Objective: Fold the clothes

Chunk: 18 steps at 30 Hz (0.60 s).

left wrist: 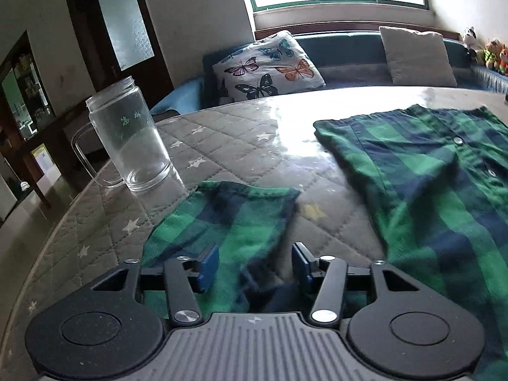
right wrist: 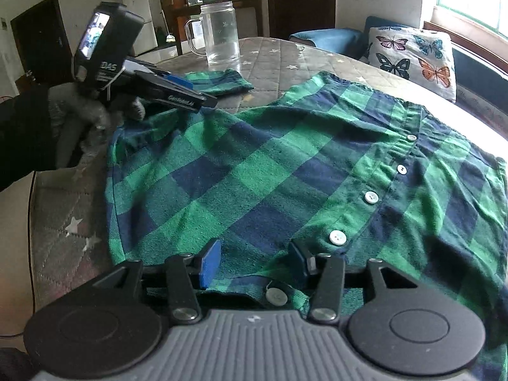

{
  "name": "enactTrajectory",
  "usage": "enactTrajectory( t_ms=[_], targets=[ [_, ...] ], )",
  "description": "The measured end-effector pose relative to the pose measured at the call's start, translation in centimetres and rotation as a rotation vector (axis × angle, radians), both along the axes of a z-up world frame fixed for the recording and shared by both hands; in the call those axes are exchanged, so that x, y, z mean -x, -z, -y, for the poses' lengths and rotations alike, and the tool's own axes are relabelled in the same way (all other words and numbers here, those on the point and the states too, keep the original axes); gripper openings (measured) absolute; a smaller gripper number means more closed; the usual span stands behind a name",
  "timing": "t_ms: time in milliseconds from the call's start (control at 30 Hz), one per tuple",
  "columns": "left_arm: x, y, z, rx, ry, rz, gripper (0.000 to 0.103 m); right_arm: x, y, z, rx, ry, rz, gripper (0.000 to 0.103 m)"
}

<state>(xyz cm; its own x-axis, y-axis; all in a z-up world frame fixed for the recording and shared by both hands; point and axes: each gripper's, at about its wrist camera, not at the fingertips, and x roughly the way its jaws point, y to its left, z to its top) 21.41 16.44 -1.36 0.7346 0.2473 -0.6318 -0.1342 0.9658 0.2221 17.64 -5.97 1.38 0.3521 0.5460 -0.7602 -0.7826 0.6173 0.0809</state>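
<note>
A green and navy plaid button shirt (right wrist: 285, 171) lies spread on the quilted table, buttons up. In the left wrist view its body (left wrist: 428, 184) lies to the right and one sleeve (left wrist: 228, 219) runs forward from under my left gripper (left wrist: 255, 263). The left gripper is open, its blue pads on either side of the sleeve cloth near the shoulder. It also shows in the right wrist view (right wrist: 190, 93), low over the shirt's far left corner. My right gripper (right wrist: 254, 262) is open over the shirt's near hem, beside the button placket (right wrist: 370, 197).
A clear glass mug (left wrist: 127, 133) stands on the table just beyond the sleeve end; it also shows in the right wrist view (right wrist: 220, 31). A butterfly pillow (left wrist: 270, 66) and a plain pillow (left wrist: 416, 55) lie on the sofa behind the grey quilted table (left wrist: 222, 133).
</note>
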Motion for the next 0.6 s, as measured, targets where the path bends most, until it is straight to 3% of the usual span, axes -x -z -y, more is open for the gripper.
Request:
enactTrajectory(
  t_ms=[33, 100, 133, 433, 600],
  targets=[
    [-0.1, 0.0, -0.3, 0.002, -0.004, 0.000, 0.027, 0.0, 0.0, 0.0, -0.001, 0.002, -0.002, 0.049],
    [-0.1, 0.0, -1.4, 0.020, -0.037, 0.002, 0.010, 0.0, 0.0, 0.0, 0.001, 0.003, -0.002, 0.049],
    [-0.1, -0.1, -1.9, 0.029, -0.054, 0.003, 0.007, 0.0, 0.0, -0.1, 0.002, 0.004, -0.002, 0.049],
    [6.5, -3.5, -10.5, 0.144, -0.352, 0.179, 0.006, 0.0, 0.0, -0.3, 0.016, 0.013, 0.005, 0.049],
    [10.0, -2.5, -14.8, 0.186, -0.491, 0.161, 0.006, 0.0, -0.1, -0.3, 0.019, 0.018, 0.005, 0.049]
  ],
)
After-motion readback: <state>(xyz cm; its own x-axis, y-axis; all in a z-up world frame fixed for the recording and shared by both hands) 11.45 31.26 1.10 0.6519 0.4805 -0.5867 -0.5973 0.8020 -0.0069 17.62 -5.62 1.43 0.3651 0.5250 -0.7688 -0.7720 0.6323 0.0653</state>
